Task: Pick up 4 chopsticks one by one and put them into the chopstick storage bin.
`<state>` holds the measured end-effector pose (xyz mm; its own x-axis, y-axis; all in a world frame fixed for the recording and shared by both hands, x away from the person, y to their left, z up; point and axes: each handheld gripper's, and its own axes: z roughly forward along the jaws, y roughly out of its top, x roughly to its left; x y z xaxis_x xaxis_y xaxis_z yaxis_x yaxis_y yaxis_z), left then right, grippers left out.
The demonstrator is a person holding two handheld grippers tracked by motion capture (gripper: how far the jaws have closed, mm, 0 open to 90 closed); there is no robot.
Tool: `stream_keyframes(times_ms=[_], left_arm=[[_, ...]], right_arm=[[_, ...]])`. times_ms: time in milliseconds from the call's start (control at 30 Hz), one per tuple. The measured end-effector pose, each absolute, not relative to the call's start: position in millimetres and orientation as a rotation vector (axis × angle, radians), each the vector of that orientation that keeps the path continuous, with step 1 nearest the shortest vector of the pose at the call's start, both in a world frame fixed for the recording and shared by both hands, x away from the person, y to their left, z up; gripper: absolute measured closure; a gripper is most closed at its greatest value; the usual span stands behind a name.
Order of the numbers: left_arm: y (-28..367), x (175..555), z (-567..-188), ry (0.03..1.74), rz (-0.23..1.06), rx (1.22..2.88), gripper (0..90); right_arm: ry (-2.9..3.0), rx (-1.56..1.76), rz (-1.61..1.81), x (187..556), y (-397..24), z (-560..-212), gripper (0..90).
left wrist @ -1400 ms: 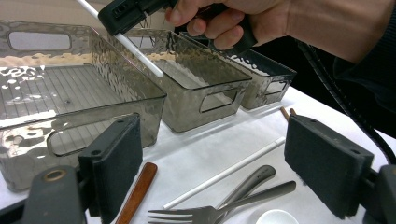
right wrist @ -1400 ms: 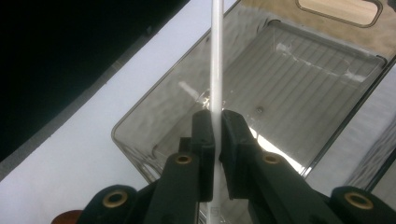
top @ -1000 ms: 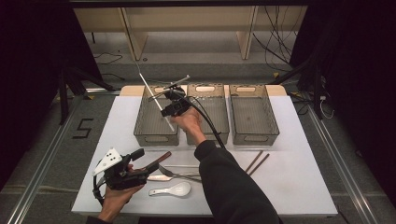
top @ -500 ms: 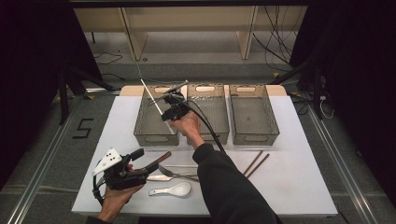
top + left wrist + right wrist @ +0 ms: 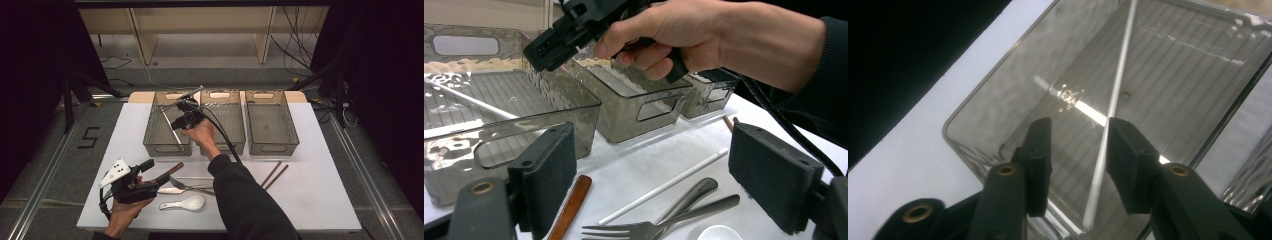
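I see a smooth white chopstick in a glossy, ribbed smoky-plastic bin. Table cover looks matt white; fork brushed metal.

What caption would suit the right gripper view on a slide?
The right gripper, jaws just opened, hangs over the left bin with a white straw lying inside.

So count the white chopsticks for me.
2: one white chopstick lying in the left bin, below the right gripper; another white chopstick on the table by the fork.
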<state>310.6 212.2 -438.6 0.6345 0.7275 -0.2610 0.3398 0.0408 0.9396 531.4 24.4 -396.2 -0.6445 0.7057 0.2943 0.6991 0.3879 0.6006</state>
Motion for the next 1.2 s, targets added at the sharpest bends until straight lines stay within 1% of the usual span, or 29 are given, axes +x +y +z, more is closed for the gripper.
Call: stream_keyframes(times_ms=[400, 533, 867, 1200], left_arm=[[212, 311, -439, 0.917, 0.375, 1.563, 18.8], [212, 311, -439, 0.919, 0.373, 1.564, 18.6], [211, 312, -440, 0.926, 0.368, 1.559, 18.4], [212, 312, -440, 0.925, 0.370, 1.564, 18.3]], right_arm=[[2.695, 1.083, 1.189, 513, 6, -368, 41.3], [2.730, 0.989, 1.158, 504, -4, -363, 37.5], [2.818, 0.797, 1.117, 473, -29, -358, 35.5], [2.889, 0.654, 1.011, 454, -52, -370, 29.7]])
